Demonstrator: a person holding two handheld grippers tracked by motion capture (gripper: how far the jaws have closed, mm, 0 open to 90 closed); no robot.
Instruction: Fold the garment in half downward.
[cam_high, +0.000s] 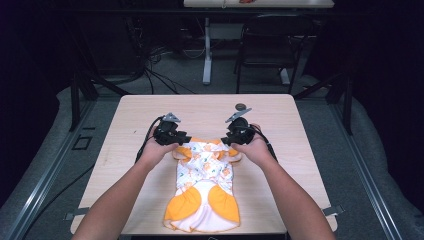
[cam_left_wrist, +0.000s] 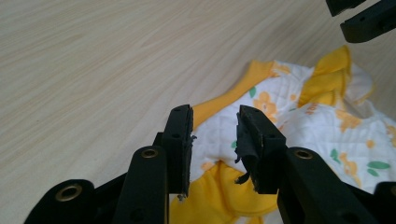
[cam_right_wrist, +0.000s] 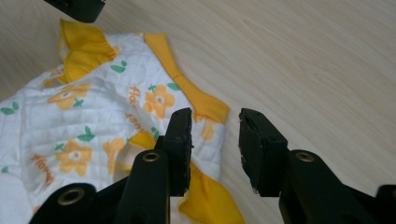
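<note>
White, orange-flowered garment (cam_high: 204, 184), yellow trim

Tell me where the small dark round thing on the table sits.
In the high view, the small dark round object lies on the light wooden table near its far edge, right of centre, just beyond the right tool.
</note>
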